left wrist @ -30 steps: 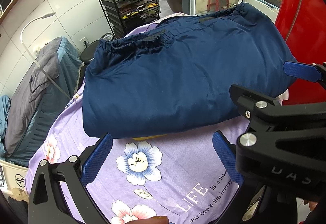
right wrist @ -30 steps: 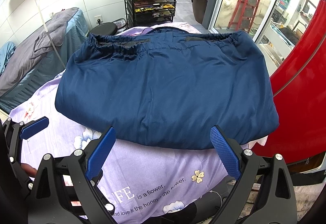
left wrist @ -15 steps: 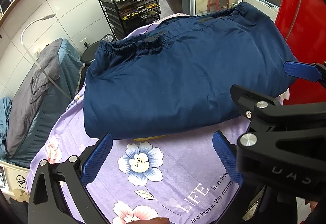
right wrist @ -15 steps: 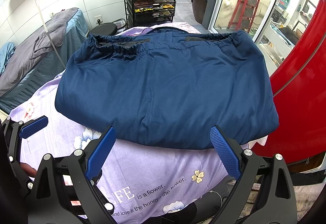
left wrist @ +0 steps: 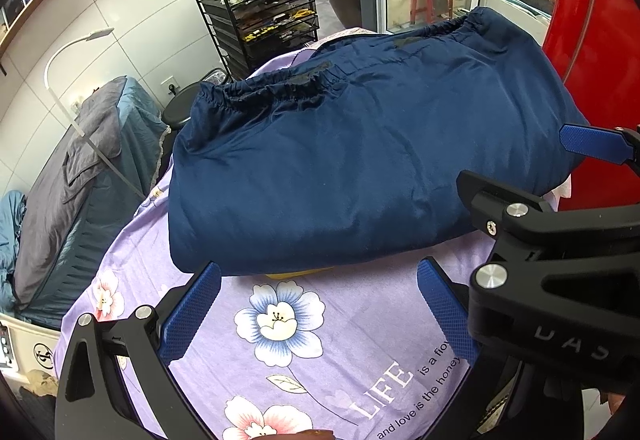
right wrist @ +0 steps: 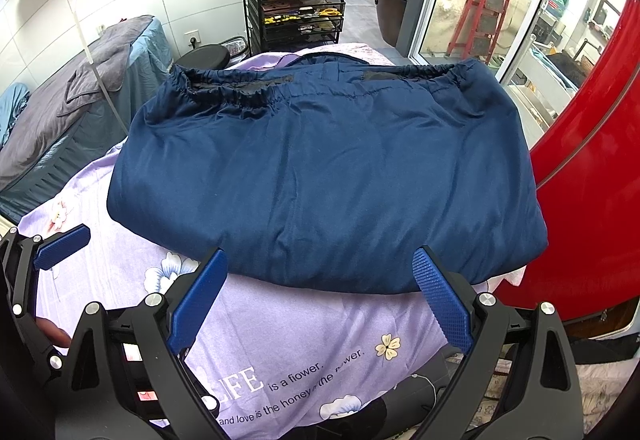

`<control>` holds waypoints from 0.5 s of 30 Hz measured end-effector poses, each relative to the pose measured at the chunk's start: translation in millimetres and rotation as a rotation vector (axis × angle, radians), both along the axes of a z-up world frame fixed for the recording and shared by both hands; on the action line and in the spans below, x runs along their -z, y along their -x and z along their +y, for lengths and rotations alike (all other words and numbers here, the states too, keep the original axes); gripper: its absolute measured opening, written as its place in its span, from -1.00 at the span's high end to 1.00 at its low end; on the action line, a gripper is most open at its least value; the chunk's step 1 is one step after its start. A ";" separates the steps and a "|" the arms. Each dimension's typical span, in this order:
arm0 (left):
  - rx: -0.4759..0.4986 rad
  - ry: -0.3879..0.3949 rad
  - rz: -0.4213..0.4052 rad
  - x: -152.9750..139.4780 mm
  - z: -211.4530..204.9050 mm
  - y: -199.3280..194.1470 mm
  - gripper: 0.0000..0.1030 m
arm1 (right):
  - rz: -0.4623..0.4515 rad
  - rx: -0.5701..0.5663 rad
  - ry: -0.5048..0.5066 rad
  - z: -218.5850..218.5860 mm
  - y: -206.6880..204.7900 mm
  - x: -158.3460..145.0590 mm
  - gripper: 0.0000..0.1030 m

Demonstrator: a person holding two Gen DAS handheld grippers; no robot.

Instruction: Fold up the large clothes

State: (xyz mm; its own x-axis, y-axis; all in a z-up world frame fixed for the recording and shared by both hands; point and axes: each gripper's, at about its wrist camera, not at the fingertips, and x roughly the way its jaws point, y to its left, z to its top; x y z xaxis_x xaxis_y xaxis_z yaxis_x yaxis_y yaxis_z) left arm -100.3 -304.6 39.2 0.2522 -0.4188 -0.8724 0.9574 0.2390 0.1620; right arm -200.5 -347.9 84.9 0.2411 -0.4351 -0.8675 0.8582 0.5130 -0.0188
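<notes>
I have both grippers drawn back on the near side of the table, and neither one holds anything. My left gripper (left wrist: 316,304) has its two blue fingers spread wide apart over the purple flowered sheet (left wrist: 344,352), with a printed white flower showing in the gap between them. My right gripper (right wrist: 320,292) is spread just as wide, and its fingertips (right wrist: 430,272) sit just at the near edge of the navy trousers (right wrist: 328,176); I cannot tell whether they touch the cloth.

The trousers lie folded into a thick, wide bundle in the middle of the sheet. The gathered elastic waistband (right wrist: 248,94) runs along the far edge, away from me, and the smooth fold faces my grippers. In the left wrist view a small strip of something yellow (left wrist: 298,273) peeks out from under the near fold. The right end of the bundle lies close against a large red curved surface (right wrist: 592,160), and a bit of pale cloth (right wrist: 514,276) shows under that corner.

In the right wrist view I see the other gripper low at the left edge, its fingers also parted. Beyond the table stand a black wire trolley (right wrist: 300,12) loaded with bottles, a black stool (right wrist: 204,56), and a grey-and-blue covered bed (right wrist: 64,112) with a white lamp (right wrist: 104,20) arching over it.
</notes>
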 end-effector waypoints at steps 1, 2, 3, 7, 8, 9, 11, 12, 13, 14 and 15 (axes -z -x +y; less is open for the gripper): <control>-0.003 0.000 0.004 0.1 -0.1 -0.9 -0.87 | -0.001 0.001 -0.001 -0.2 0.1 0.2 -0.80; -0.006 0.000 0.006 0.0 -0.3 -1.5 -0.87 | -0.001 0.000 0.000 -0.2 0.0 -0.1 -0.80; -0.009 0.002 0.007 -0.2 -0.3 -2.1 -0.87 | -0.001 0.001 0.000 -0.3 -0.1 -0.1 -0.80; -0.013 0.003 -0.005 0.0 -1.0 -1.7 -0.87 | -0.006 0.003 0.002 0.4 -1.0 -0.2 -0.80; -0.013 0.003 -0.005 0.0 -1.1 -1.4 -0.87 | -0.006 0.002 0.003 0.5 -1.7 0.0 -0.80; -0.013 0.004 -0.002 -0.1 -1.1 -1.7 -0.87 | -0.005 0.002 0.003 0.5 -1.2 -0.2 -0.80; -0.013 0.002 0.000 0.4 -1.5 -1.9 -0.87 | -0.005 0.001 0.004 0.8 -1.4 -0.3 -0.80; -0.012 0.000 -0.001 0.9 -1.7 -1.4 -0.87 | -0.005 0.001 0.004 0.8 -2.0 -0.1 -0.80; -0.012 -0.001 -0.001 1.3 -1.9 -1.3 -0.87 | -0.006 0.001 0.004 0.9 -1.9 -0.1 -0.80; -0.015 -0.001 -0.003 1.5 -1.8 -1.3 -0.87 | -0.008 0.001 0.005 0.8 -2.3 -0.2 -0.80; -0.015 0.000 -0.004 1.5 -1.6 -0.8 -0.87 | -0.008 0.001 0.006 1.3 -2.7 -0.2 -0.80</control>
State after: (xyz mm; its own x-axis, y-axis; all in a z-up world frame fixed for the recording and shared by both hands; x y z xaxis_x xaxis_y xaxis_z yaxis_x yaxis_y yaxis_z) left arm -99.5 -306.2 37.7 0.2616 -0.4152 -0.8713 0.9531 0.2537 0.1653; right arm -197.8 -346.6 85.0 0.2473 -0.4403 -0.8631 0.8590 0.5117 -0.0149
